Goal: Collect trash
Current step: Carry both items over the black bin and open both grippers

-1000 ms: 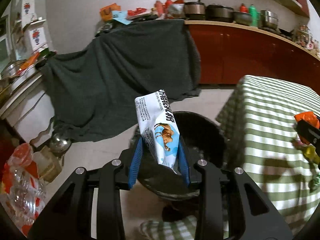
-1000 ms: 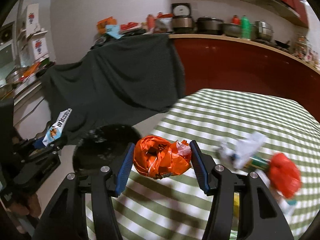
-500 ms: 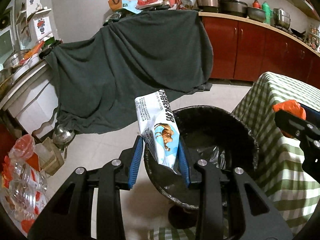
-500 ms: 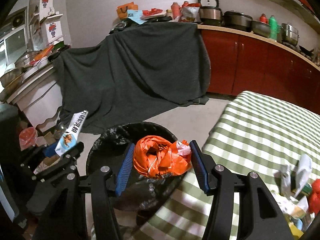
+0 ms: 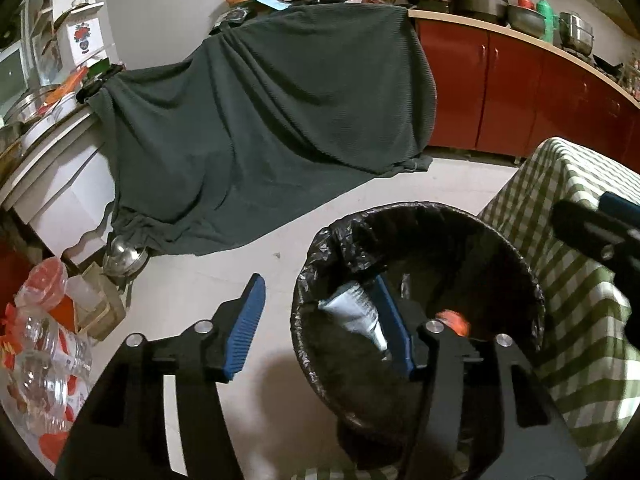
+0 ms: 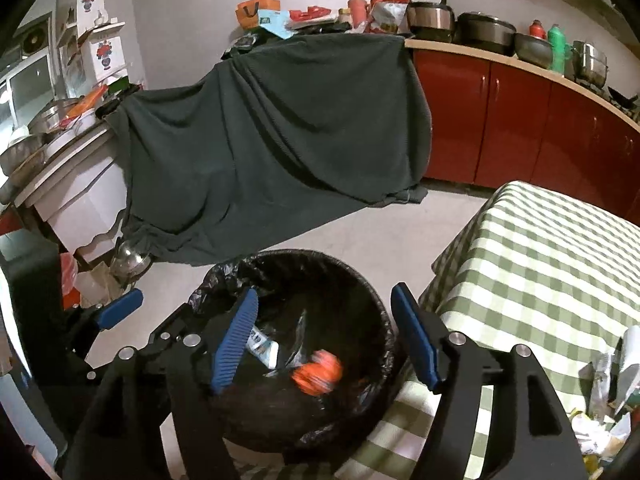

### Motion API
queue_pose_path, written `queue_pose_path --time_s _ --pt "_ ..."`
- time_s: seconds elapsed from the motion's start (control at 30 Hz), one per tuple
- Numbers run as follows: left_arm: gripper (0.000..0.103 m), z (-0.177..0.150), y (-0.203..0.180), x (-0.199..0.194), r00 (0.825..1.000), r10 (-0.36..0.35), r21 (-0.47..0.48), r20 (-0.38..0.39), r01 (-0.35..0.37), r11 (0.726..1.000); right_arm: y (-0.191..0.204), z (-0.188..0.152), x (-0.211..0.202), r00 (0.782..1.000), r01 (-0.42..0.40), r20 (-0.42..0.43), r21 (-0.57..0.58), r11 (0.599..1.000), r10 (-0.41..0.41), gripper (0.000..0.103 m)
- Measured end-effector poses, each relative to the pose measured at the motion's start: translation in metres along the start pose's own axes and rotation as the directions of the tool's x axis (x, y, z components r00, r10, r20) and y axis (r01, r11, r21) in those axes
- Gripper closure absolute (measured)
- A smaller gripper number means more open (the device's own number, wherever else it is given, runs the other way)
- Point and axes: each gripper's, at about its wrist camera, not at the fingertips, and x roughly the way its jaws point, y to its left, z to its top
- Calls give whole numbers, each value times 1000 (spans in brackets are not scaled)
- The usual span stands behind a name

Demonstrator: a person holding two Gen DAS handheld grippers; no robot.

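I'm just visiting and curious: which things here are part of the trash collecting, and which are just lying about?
Part of the job:
bin
white packet
orange wrapper
table litter

Just lying about:
dark cloth
red cabinets
pots
plastic bottles

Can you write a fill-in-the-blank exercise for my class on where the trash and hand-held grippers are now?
1. Both hand-held grippers, left and right, are ____.
2. The orange wrapper is inside the ____.
3. The bin is lined with a ____ bag.
4. The tablecloth is checked green and ____.

Answers: open; bin; black; white
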Motion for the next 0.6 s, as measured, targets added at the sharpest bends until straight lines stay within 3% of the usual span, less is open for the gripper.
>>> queue_pose_path --time_s 0.13,0.37,0.6 --pt "43 -1 -1 -8 1000 -3 1 13 3 1000 -7 0 -16 999 19 33 9 1000 -19 24" --pt "38 -6 -21 -42 997 -52 38 56 50 998 -31 -17 -66 994 70 84 22 997 -71 20" --pt "32 -14 -60 -82 984 -151 90 89 143 986 -73 -50 -122 976 192 91 67 979 -198 19"
